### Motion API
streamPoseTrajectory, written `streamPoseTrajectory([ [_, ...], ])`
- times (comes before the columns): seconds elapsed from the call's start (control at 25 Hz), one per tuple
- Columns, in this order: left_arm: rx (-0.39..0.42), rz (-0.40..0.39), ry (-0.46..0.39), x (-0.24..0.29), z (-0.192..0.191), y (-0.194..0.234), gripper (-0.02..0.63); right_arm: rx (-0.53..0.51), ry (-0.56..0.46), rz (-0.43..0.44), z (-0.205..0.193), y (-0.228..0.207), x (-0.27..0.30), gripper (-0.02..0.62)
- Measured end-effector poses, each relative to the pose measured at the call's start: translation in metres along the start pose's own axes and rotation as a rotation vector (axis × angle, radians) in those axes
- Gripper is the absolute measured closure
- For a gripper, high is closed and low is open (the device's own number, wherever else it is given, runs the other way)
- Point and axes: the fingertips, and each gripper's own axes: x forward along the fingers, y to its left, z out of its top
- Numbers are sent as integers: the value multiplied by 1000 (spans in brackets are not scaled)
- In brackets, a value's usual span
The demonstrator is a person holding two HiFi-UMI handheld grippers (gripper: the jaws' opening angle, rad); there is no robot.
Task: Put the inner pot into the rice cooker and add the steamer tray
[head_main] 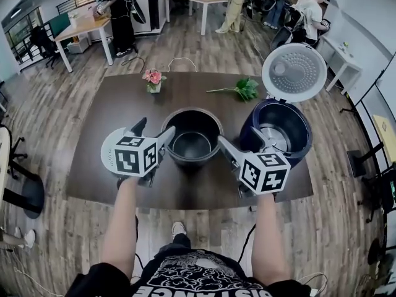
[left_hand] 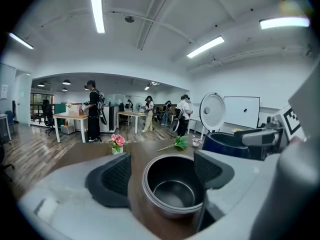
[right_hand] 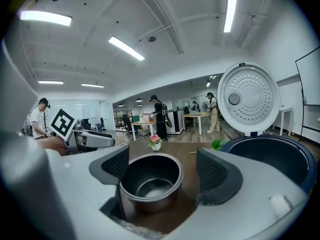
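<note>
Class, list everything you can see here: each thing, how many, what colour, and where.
table: one, dark brown, centre
inner pot: one, dark grey, empty, mid-table
rice cooker: one, navy, white lid raised, right of pot
flowers: one bunch, pink, far side, left
leafy sprig: one, green, far side, right
people: several, background
left hand-held gripper: one, grey, open, left of pot
right hand-held gripper: one, grey, open, right of pot

Black T-shirt (head_main: 199,276): white print "DISTANCE", cut by frame edge. Nothing else legible.
</note>
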Motion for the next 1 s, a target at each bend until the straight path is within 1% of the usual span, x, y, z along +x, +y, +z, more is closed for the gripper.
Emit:
streamPoseTrajectory([
  [0.4, 22, -69, 1, 40, 20, 45, 209, 11, -6, -83, 15, 1, 49, 186],
  [0.64, 30, -114, 2, 58, 30, 54, 209, 19, 0, -126, 18, -2, 65, 186],
  [0.88, 24, -145, 28, 73, 21, 58, 209, 31, 18, -159, 10, -7, 73, 186],
  [1.0, 12, -169, 61, 81, 11, 57, 209, 45, 36, -174, 1, -12, 76, 190],
])
